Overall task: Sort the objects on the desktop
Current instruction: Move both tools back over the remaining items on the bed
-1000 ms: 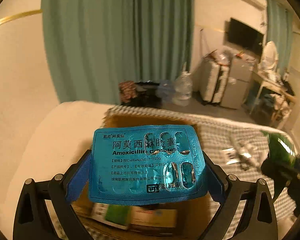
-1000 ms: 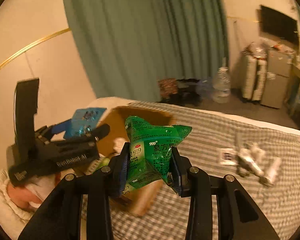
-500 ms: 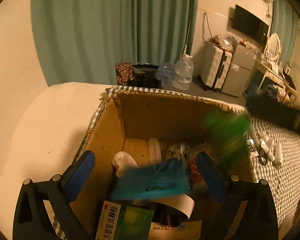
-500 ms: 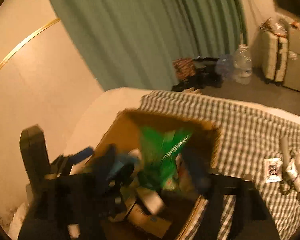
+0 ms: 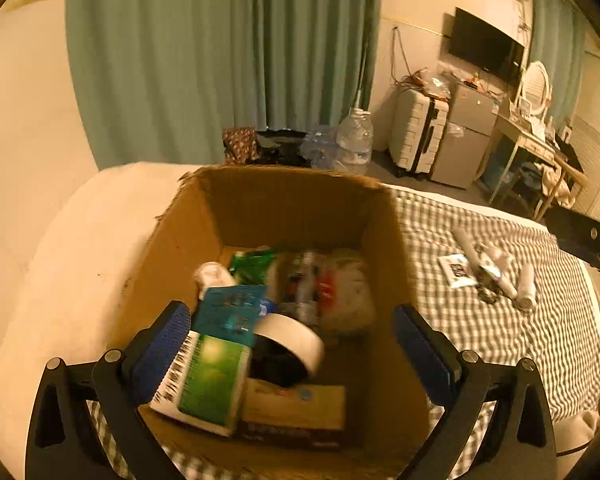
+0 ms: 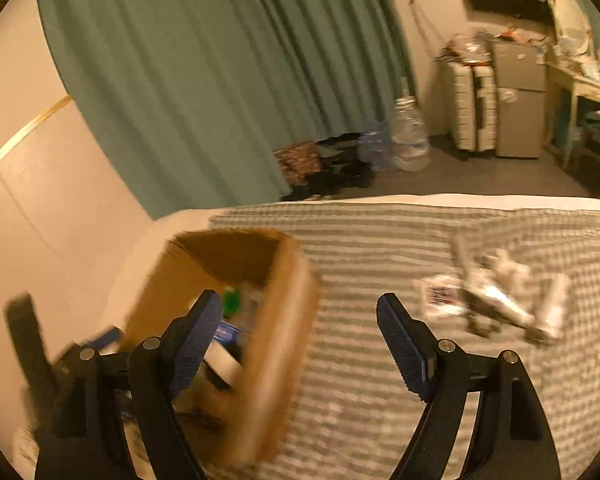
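A brown cardboard box stands on the checked bedspread. Inside it lie the blue amoxicillin blister pack, the green sachet, a roll of white tape, a green and white medicine box and other packets. My left gripper is open and empty above the box. My right gripper is open and empty over the box's right wall. A pile of small white tubes and a sachet lies on the bedspread to the right; it also shows in the right wrist view.
Green curtains hang behind the bed. On the floor beyond are a large water bottle, a white suitcase, a small grey fridge and a cluttered desk. The other gripper's body shows at the right edge.
Both grippers opened and dropped their loads into the box: the blister pack from the left, the green sachet from the right. The right gripper has swung rightward away from the box.
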